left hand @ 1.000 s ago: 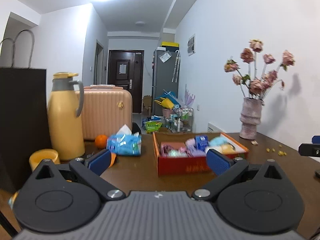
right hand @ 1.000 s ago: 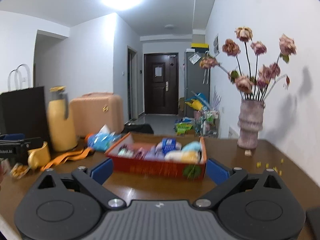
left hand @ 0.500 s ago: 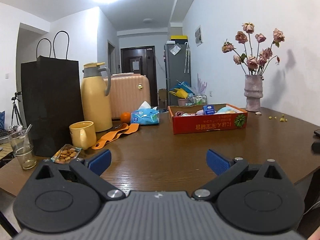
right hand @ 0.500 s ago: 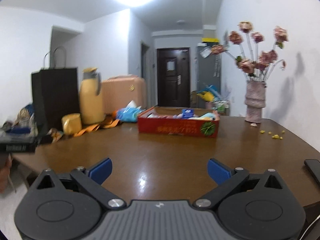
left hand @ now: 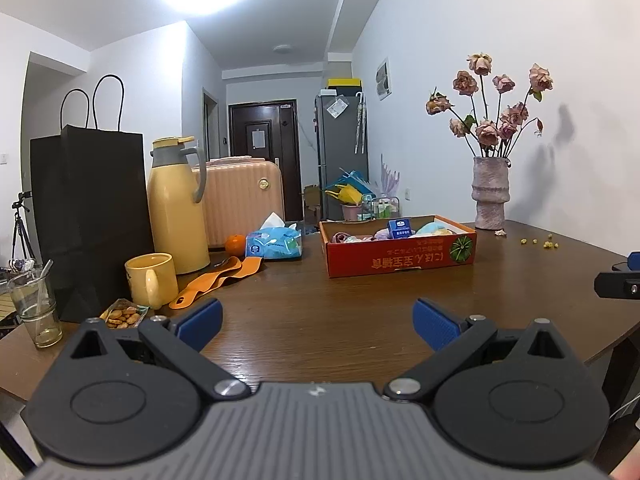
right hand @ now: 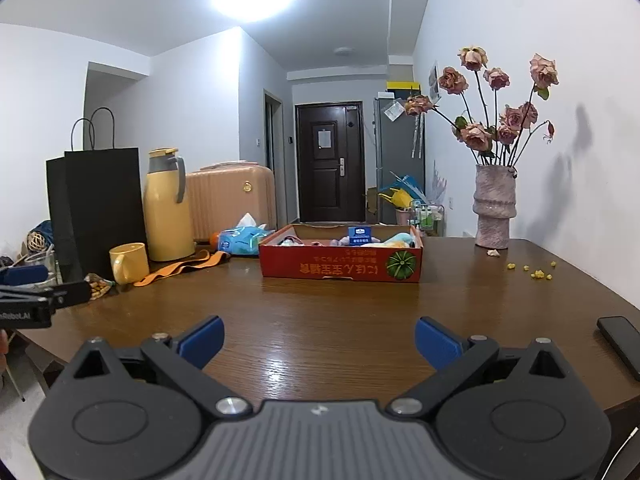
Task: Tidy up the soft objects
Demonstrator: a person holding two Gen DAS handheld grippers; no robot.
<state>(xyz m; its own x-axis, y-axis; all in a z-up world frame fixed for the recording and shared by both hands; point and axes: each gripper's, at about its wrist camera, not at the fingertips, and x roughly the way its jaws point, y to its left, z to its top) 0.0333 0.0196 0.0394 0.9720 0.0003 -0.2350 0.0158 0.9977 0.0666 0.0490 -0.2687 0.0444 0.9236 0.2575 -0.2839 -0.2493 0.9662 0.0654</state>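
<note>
A red cardboard box (left hand: 400,258) (right hand: 340,266) stands far across the brown table, holding several soft toys in pink, purple, blue and yellow plus a small blue carton (left hand: 400,228). A blue tissue pack (left hand: 274,242) (right hand: 242,240) lies left of the box. My left gripper (left hand: 316,322) hovers open over the near table edge, nothing between its blue pads. My right gripper (right hand: 318,340) is likewise open and empty, well short of the box. Each gripper shows at the edge of the other's view.
On the left stand a black paper bag (left hand: 86,216), a yellow thermos (left hand: 176,208), a yellow mug (left hand: 152,284), a snack packet (left hand: 122,316), a glass (left hand: 34,306), an orange strap (left hand: 216,282) and an orange (left hand: 235,245). A vase of dried roses (right hand: 492,208) and a black phone (right hand: 622,344) are at right.
Both grippers have pulled back from the red box toward the near table edge, so the box now looks smaller and farther. Both stayed open and empty.
</note>
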